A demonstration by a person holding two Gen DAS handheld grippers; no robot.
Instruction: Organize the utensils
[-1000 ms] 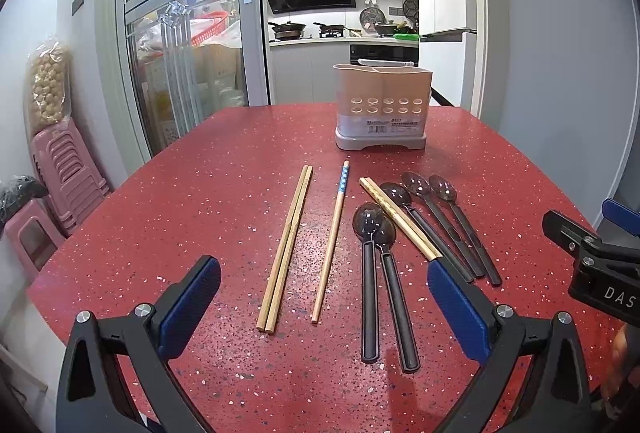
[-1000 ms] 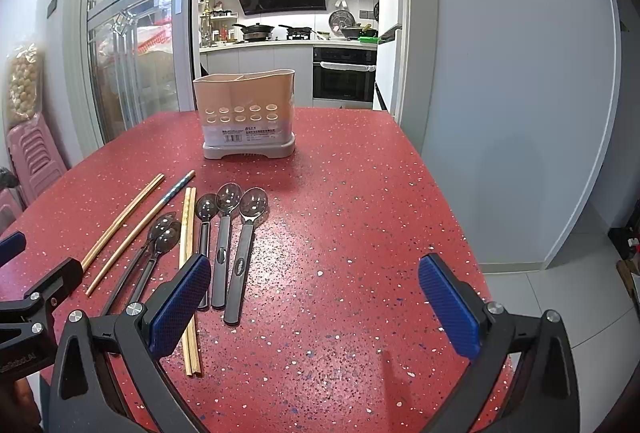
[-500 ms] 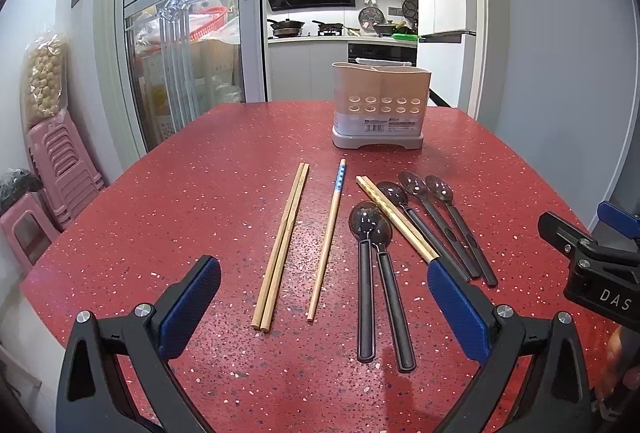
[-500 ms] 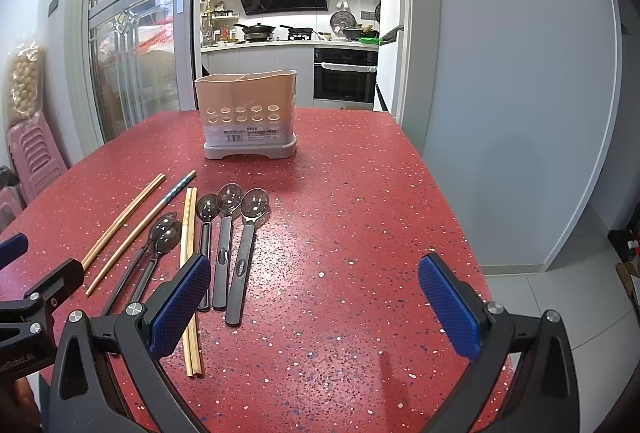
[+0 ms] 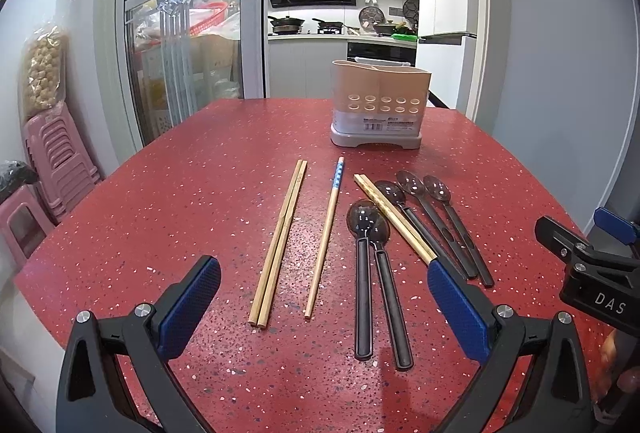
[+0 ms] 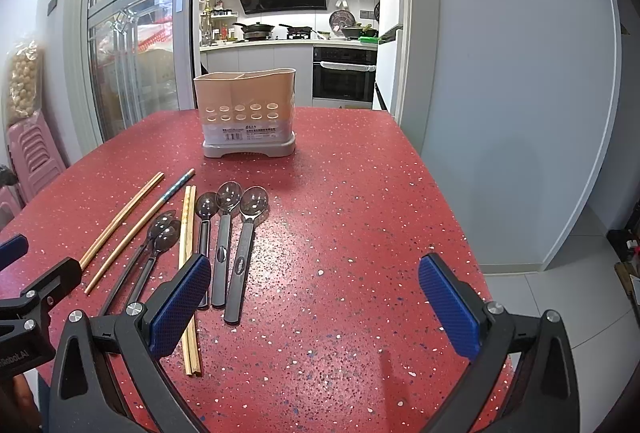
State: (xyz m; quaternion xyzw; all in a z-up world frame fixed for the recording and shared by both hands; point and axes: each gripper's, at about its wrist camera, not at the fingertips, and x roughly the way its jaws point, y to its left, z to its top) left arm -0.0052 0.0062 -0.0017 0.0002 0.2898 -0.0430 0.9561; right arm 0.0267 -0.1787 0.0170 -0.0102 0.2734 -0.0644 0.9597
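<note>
On the red speckled table (image 5: 168,193), every utensil lies loose short of the holder (image 5: 380,105)

Both tongs, the left gripper (image 5: 320,297) and right gripper (image 6: 316,293), hang released and empty; over the last second the left view has drawn back slightly, nothing else shifting. Chopsticks (image 5: 280,237) and black spoons (image 5: 362,273) lie in rows between tongs and holder, so sorting looks not yet begun and a first pick is due

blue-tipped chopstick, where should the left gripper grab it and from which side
Probably mid-shaft on the blue-tipped chopstick, coming straight down, jaws closing across its width. It lies flat and alone, with bare table either side, apart from the chopstick pair and spoons.
</note>
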